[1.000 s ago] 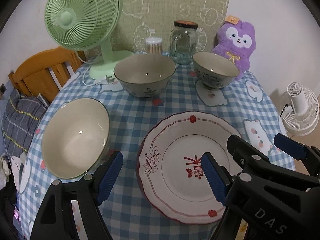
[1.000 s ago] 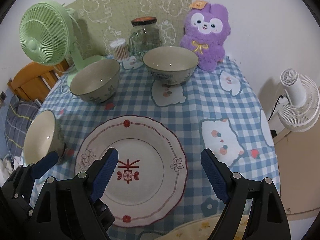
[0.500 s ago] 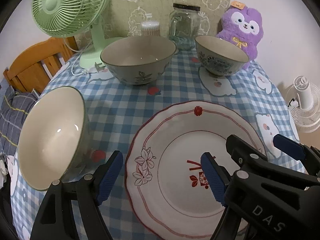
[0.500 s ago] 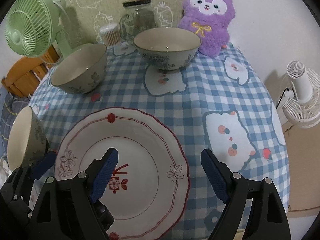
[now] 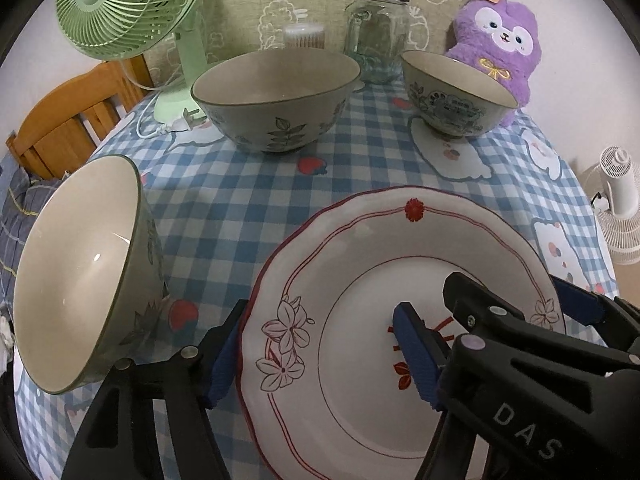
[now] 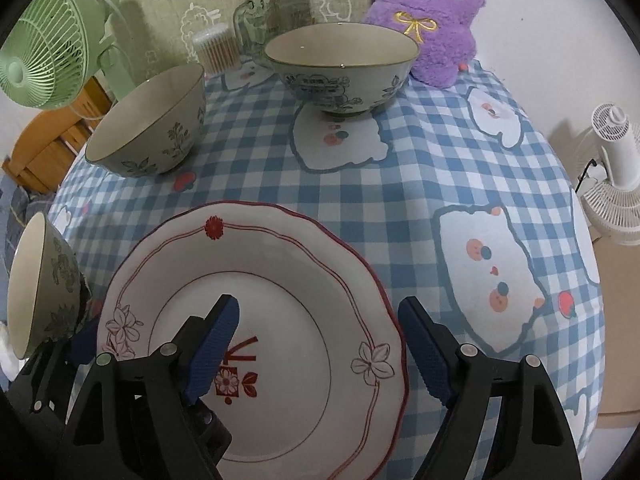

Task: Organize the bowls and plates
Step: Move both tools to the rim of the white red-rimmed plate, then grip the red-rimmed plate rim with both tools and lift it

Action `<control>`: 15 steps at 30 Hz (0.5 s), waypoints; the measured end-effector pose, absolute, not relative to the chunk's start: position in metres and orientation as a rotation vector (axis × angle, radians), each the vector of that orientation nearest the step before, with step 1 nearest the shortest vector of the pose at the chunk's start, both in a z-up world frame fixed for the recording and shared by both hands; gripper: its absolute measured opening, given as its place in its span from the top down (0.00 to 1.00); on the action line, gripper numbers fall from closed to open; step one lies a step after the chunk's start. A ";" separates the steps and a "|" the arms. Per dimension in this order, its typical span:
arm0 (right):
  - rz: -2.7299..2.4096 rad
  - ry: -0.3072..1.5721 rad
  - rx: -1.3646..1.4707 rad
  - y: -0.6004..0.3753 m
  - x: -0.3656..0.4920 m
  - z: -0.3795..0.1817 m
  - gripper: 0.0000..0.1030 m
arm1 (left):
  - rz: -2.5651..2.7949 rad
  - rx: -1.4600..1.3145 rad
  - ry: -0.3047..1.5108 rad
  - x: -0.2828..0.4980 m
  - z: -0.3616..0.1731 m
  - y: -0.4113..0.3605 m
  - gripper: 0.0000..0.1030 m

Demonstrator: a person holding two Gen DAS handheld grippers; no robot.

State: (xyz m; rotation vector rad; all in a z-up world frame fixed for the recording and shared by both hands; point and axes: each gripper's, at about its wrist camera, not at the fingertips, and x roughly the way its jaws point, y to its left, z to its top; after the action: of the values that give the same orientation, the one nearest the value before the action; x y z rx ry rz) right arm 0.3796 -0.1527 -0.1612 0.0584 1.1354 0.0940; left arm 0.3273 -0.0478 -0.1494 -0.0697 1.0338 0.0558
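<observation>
A white plate (image 5: 360, 248) with red trim lies on the checked tablecloth near the front edge. My left gripper (image 5: 320, 356) straddles the plate's left rim, one pad outside it and one over the plate's well. Its jaws are closing and do not press on the rim. My right gripper (image 6: 320, 332) straddles the right rim of the plate (image 6: 280, 264) the same way, jaws closing, pads clear of it. Three floral bowls stand around: one at the near left (image 5: 80, 280), one behind the plate (image 5: 276, 92), one at the back right (image 5: 456, 92).
A green fan (image 5: 120, 8), a glass jar (image 5: 378, 32), a swab pot (image 5: 304, 36) and a purple plush (image 5: 496, 40) line the back. A wooden chair (image 5: 68, 120) stands left of the table; a white fan (image 6: 612, 184) is on the floor at the right.
Both grippers have come down and closer to the plate, which now fills more of each view. The left jaws have narrowed around its rim.
</observation>
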 end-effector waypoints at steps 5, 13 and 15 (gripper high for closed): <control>0.082 1.153 0.057 -0.150 0.382 -0.164 0.24 | 0.054 -0.067 1.032 0.327 -0.149 -0.049 0.30; 0.049 1.165 0.046 -0.155 0.383 -0.165 0.37 | 0.050 -0.061 1.039 0.327 -0.149 -0.046 0.37; 0.044 1.167 0.046 -0.157 0.383 -0.164 0.40 | 0.058 -0.074 1.043 0.327 -0.148 -0.044 0.40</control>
State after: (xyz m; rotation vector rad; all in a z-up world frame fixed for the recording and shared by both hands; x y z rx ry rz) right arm 0.3829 -0.1568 -0.1641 0.0460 1.1667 0.0435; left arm 0.3266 -0.0438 -0.1483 -0.0738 1.0435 0.0576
